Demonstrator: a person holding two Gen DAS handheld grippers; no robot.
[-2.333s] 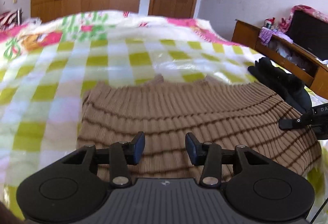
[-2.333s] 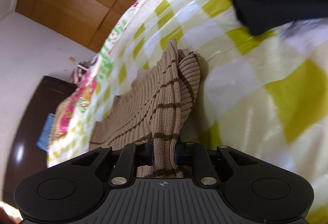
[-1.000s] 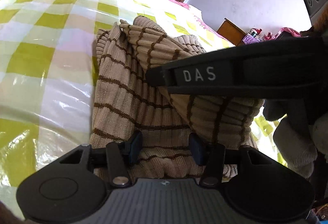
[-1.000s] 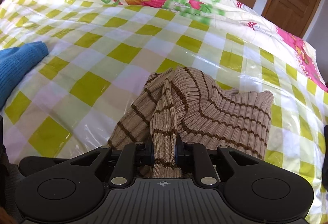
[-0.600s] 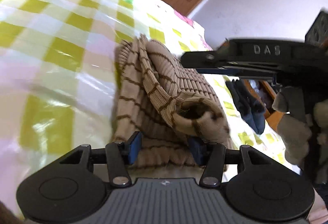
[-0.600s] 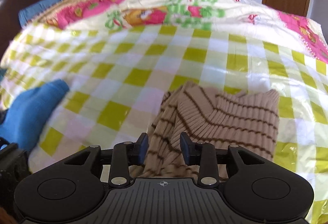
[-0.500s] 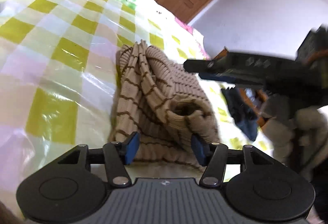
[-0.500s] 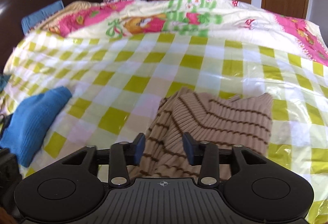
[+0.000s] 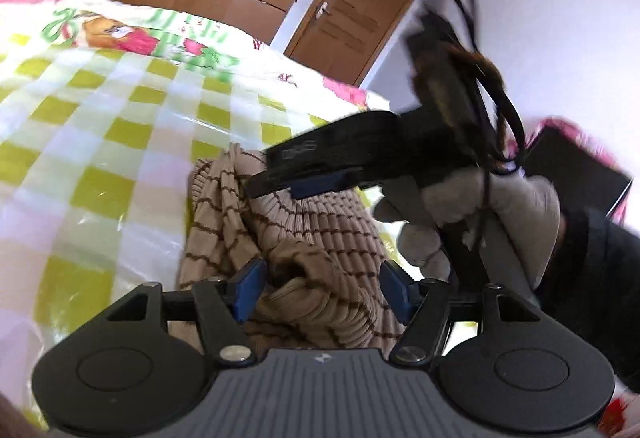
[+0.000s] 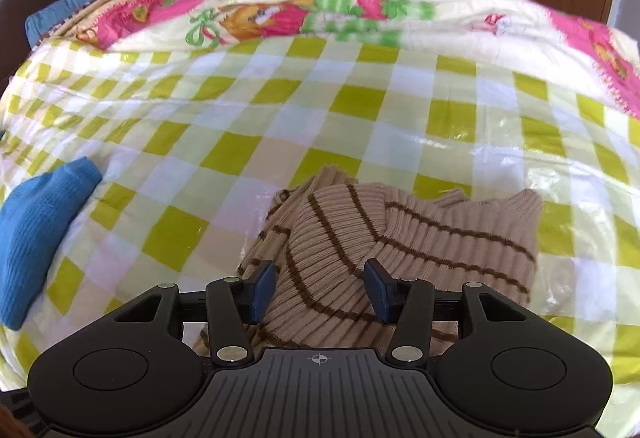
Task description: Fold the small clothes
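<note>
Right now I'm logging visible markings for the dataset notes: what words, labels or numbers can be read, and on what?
Raised lettering on the side of the right gripper, seen from the left wrist: too blurred to read.
Small emblems on both gripper bodies: symbols, no text.
Cartoon-print quilt: no readable words.
Nothing else carries text.
</note>
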